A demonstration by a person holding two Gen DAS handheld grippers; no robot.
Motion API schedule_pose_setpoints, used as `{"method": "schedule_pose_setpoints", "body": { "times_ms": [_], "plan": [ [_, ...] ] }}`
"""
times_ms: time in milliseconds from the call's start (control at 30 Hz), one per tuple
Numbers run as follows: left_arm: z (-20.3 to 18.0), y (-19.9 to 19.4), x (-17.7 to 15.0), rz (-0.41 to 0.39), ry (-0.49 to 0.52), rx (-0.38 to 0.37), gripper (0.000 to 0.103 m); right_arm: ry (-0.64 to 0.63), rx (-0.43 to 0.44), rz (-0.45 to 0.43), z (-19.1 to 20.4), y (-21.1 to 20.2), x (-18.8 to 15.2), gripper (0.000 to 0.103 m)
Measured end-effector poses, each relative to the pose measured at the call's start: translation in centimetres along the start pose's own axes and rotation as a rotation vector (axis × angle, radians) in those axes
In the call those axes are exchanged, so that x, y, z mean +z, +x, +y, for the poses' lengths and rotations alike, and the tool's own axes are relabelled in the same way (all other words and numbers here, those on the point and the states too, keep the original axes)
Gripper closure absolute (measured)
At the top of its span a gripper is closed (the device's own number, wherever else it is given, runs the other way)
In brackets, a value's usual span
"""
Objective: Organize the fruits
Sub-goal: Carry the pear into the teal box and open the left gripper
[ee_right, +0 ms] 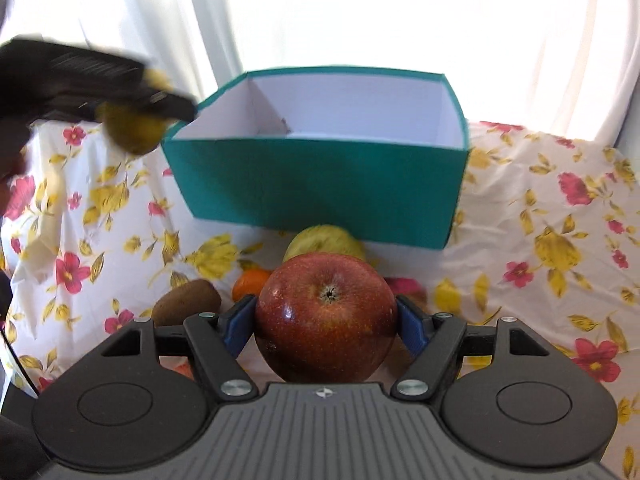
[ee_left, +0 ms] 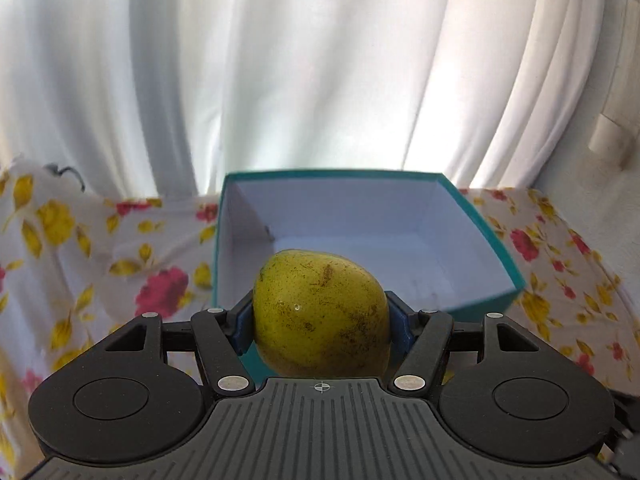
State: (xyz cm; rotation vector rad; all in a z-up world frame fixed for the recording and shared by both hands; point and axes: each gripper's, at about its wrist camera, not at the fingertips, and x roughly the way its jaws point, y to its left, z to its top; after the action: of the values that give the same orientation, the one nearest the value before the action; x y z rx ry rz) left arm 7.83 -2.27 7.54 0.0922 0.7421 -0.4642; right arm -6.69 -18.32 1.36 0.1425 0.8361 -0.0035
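My left gripper (ee_left: pixel 320 320) is shut on a yellow-green speckled fruit (ee_left: pixel 320 312) and holds it in the air just before the near rim of the teal box (ee_left: pixel 496 240), whose white inside is bare. In the right wrist view the left gripper (ee_right: pixel 132 120) and its fruit (ee_right: pixel 134 132) hang at the box's (ee_right: pixel 320 184) left corner. My right gripper (ee_right: pixel 326 320) is shut on a red apple (ee_right: pixel 326 316), low over the cloth in front of the box.
On the floral tablecloth (ee_right: pixel 540 240) in front of the box lie a green apple (ee_right: pixel 324 240), an orange fruit (ee_right: pixel 250 280), a brown kiwi (ee_right: pixel 186 304) and a pink-red fruit (ee_right: pixel 406 284). White curtains (ee_left: pixel 280 60) hang behind.
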Motion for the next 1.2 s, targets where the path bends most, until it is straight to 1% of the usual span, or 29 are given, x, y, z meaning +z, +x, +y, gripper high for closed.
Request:
{"method": "schedule_pose_setpoints", "body": {
  "times_ms": [100,200,300,433,533,633,800,867,900,967,1033,1133,1167,1200],
  "plan": [
    [-0.9,3.1,1.1,0.023,0.008,0.038,0.034,0.024,-0.010,-0.023,-0.8,-1.0,0.2,0.030],
    [-1.4,6.0,1.1,0.049,0.027,0.073,0.034,0.040,-0.033,-0.048,-1.6,-1.8,0.5,0.030],
    [-1.5,8.8,0.9,0.098,0.016,0.095,0.034,0.059,-0.061,-0.066,-2.4,-2.4,0.8,0.030],
    [-1.0,11.7,-0.1,0.177,-0.007,0.106,0.034,0.080,-0.086,-0.089,-3.2,-2.9,1.2,0.030],
    [-0.8,13.5,-0.6,0.222,-0.002,0.139,0.034,0.091,-0.097,-0.102,-3.7,-3.0,1.6,0.030],
    [-0.3,14.7,-1.2,0.256,-0.011,0.147,0.034,0.100,-0.104,-0.108,-3.9,-3.0,1.9,0.030],
    [0.3,15.2,-0.9,0.278,-0.048,0.132,0.034,0.099,-0.107,-0.117,-4.1,-2.9,2.4,0.030],
    [0.3,15.2,-0.7,0.282,-0.030,0.134,0.026,0.096,-0.107,-0.124,-4.0,-2.8,2.7,0.030],
    [0.1,15.1,-0.6,0.284,-0.025,0.140,0.025,0.095,-0.105,-0.127,-4.0,-2.8,2.9,0.030],
    [0.2,14.5,-0.6,0.276,-0.032,0.125,0.024,0.092,-0.101,-0.133,-4.1,-2.6,3.2,0.030],
    [0.1,13.2,-0.3,0.251,-0.042,0.100,0.020,0.089,-0.100,-0.140,-4.2,-2.3,3.6,0.030],
    [0.2,10.7,0.1,0.186,-0.061,0.043,0.017,0.091,-0.107,-0.152,-4.6,-1.9,4.4,0.030],
    [0.1,9.7,0.1,0.157,-0.068,0.038,0.016,0.091,-0.110,-0.159,-4.7,-1.8,4.7,0.030],
    [0.2,8.6,0.2,0.125,-0.078,0.040,0.011,0.089,-0.111,-0.166,-4.8,-1.7,5.0,0.030]
  ]
}}
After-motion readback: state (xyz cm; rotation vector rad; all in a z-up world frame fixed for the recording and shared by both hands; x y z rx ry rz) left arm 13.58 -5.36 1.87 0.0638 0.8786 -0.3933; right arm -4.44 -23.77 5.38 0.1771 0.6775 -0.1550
